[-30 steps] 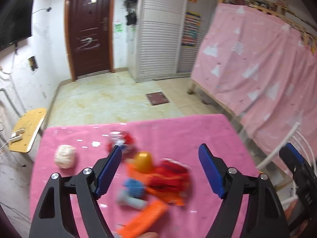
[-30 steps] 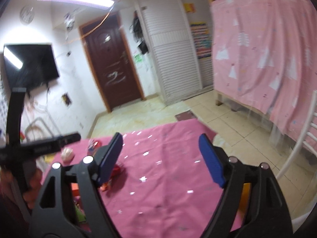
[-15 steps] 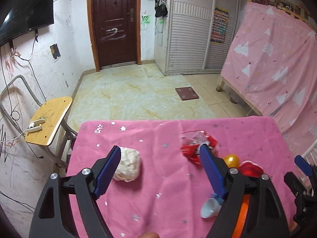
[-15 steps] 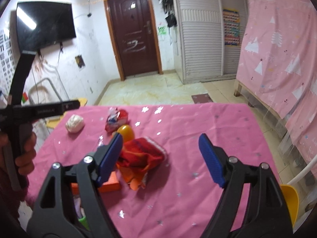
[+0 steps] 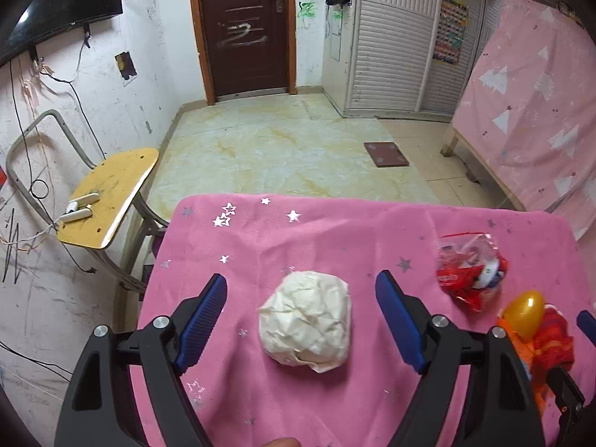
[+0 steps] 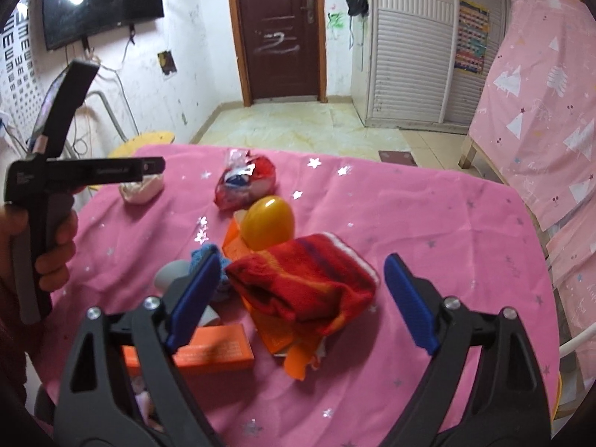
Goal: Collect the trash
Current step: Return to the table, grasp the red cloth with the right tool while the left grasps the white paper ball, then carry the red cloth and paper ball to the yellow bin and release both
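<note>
A crumpled white paper ball (image 5: pixel 307 322) lies on the pink tablecloth (image 5: pixel 335 234). My left gripper (image 5: pixel 301 320) is open, its blue pads on either side of the ball, not touching it. A red crumpled snack wrapper (image 5: pixel 471 273) lies to the right; it also shows in the right wrist view (image 6: pixel 246 182). My right gripper (image 6: pixel 301 301) is open and empty above a red knitted sock (image 6: pixel 305 283). The paper ball (image 6: pixel 141 190) shows far left there, partly hidden by the left gripper's body.
A yellow plastic egg (image 6: pixel 266 223), orange packaging (image 6: pixel 212 350), a blue knitted item (image 6: pixel 203 257) and a grey object (image 6: pixel 171 273) crowd the table's middle. A yellow chair (image 5: pixel 108 193) stands left of the table. A pink-draped bed (image 5: pixel 532 111) stands right.
My left gripper swung left from the toy pile to the paper ball, which now sits between its pads. My right gripper moved over the red sock.
</note>
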Demonstrator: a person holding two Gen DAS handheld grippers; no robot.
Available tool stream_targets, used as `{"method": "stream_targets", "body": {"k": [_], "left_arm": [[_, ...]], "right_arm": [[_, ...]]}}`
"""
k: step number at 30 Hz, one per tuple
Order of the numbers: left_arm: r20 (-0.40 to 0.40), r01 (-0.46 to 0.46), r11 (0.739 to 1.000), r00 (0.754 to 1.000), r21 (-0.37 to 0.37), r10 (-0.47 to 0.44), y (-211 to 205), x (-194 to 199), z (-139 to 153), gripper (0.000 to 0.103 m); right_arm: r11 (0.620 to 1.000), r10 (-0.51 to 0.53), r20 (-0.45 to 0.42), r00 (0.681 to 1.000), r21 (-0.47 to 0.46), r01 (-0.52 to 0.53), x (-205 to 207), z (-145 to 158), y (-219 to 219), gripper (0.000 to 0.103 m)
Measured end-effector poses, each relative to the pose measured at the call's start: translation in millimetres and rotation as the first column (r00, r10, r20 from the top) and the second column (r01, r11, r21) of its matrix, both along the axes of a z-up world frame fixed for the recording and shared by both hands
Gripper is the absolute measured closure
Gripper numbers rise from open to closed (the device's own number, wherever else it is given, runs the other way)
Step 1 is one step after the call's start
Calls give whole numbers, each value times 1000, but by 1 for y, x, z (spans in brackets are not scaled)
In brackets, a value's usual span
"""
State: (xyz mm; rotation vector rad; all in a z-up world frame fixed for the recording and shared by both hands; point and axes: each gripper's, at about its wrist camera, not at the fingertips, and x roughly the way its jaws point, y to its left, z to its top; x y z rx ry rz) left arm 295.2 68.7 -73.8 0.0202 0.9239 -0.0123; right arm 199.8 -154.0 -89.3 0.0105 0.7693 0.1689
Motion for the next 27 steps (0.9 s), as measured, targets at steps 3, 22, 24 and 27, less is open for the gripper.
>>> {"method": "stream_targets", "body": {"k": [3,22,24,27], "left_arm": [[-19,-9,1000,1000,2,9,3,5,-7,29],[9,-9,1000,1000,-10,9,-1,-13,3,59],[31,-5,1000,1000,-14,5,-3,-20,15,59],[54,5,999,999,-32,-4,-7,-30,29,59]], "right_arm": [[1000,-9,-19,1000,-8,9,5,-4,1,17],[992,-108,-31,994,63,110,3,-4,-29,85],[991,-112,-9,994,78,112,-3,2,-33,85],[987,-124,29,992,103,121,-13,15,-39,85]]}}
